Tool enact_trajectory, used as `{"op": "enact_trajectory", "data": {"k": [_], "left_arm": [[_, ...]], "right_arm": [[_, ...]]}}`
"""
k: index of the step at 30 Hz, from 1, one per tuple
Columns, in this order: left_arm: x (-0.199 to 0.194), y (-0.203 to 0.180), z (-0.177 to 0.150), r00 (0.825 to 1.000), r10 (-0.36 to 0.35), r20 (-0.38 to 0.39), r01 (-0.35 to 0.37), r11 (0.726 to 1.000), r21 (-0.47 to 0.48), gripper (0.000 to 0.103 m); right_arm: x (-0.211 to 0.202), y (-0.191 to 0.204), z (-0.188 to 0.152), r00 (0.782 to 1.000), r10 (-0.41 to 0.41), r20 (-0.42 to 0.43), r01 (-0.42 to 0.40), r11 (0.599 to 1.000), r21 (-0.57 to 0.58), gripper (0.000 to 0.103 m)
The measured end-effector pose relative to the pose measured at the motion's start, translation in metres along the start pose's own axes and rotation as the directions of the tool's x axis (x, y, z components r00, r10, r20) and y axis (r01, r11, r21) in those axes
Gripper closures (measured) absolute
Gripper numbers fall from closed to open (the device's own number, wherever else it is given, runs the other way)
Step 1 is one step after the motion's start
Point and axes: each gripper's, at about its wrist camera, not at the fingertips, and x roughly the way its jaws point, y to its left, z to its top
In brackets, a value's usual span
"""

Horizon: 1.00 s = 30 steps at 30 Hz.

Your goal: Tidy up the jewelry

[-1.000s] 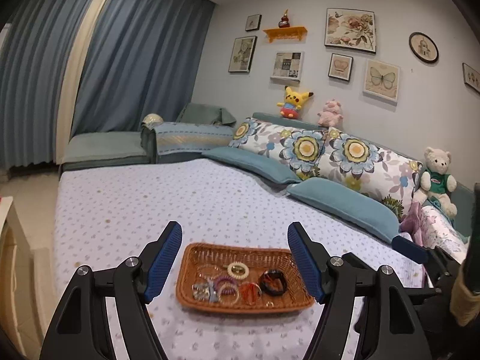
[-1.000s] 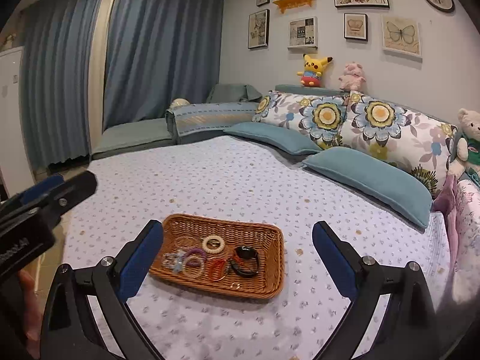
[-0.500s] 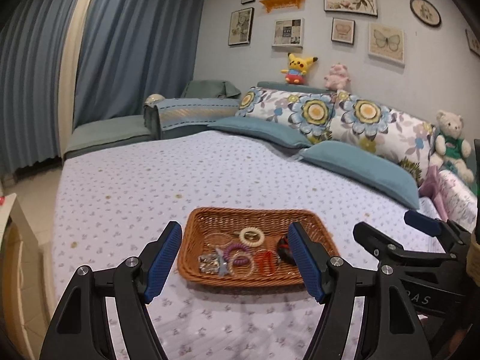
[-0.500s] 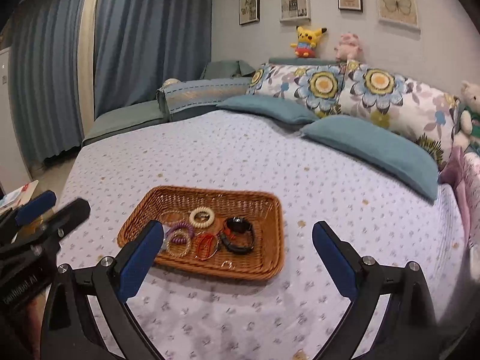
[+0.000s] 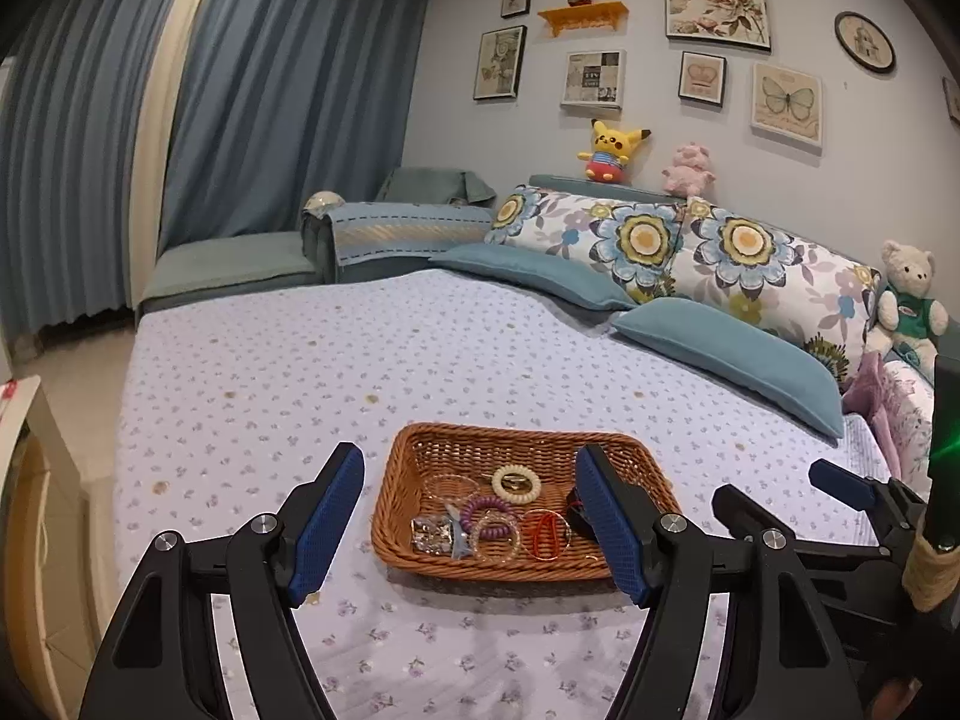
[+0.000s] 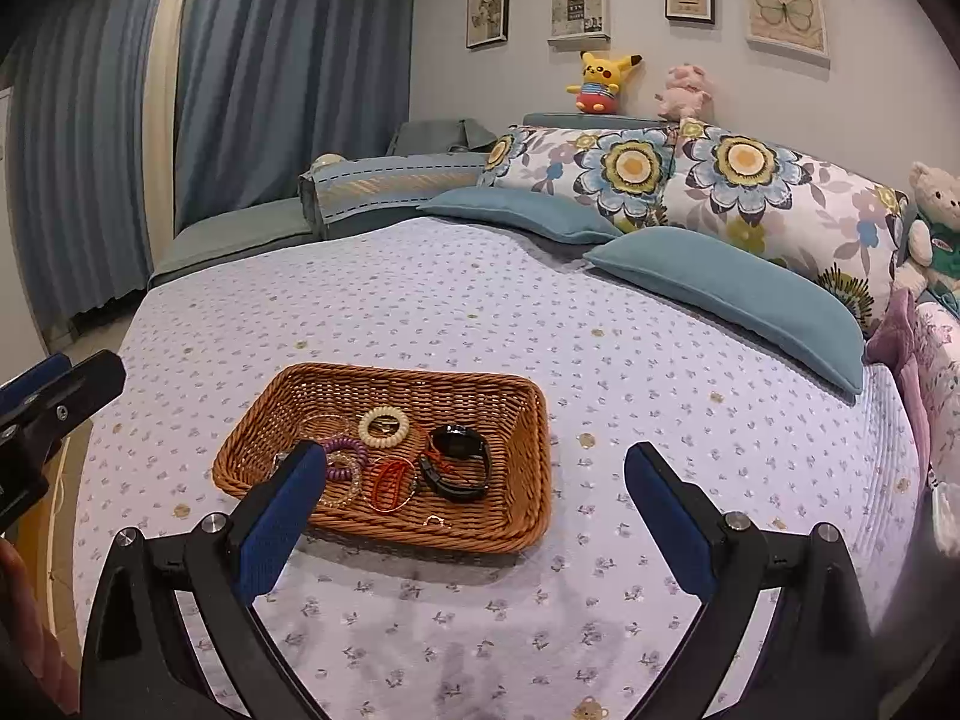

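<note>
Jewelry (image 6: 396, 462) all heaped in wicker tray (image 6: 516, 534) on bed, none loose outside; both claws (image 5: 474, 525) (image 6: 474, 516) wide, empty

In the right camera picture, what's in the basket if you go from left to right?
Purple spiral hair tie → cream spiral hair tie → black watch, all lying in the wicker basket.

Before you, a shallow brown wicker tray (image 6: 528, 420) lies flat on the bed. Inside it — a cream coil hair tie (image 6: 384, 426), a purple one (image 6: 345, 456), a black watch (image 6: 459, 459), an orange-red bangle (image 6: 390, 480).
</note>
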Motion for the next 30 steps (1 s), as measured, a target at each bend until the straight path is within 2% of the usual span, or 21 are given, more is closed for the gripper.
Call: {"op": "enact_trajectory", "data": {"k": [17,30], "left_arm": [[0.0057,0.0021,-0.0026,1.000,-0.008,-0.023,0.008,1.000,-0.003,0.029],[0.0057,-0.0074,-0.0046,1.000,0.006,-0.027,-0.005,0.999,0.044,0.029]], "right_arm": [[0.0011,-0.0089,0.0010,1.000,0.001,-0.015,-0.001,1.000,0.016,0.003],[0.0027,-0.0071,0.0014,1.000,-0.002,-0.023,0.002,1.000,0.016,0.003]]}}
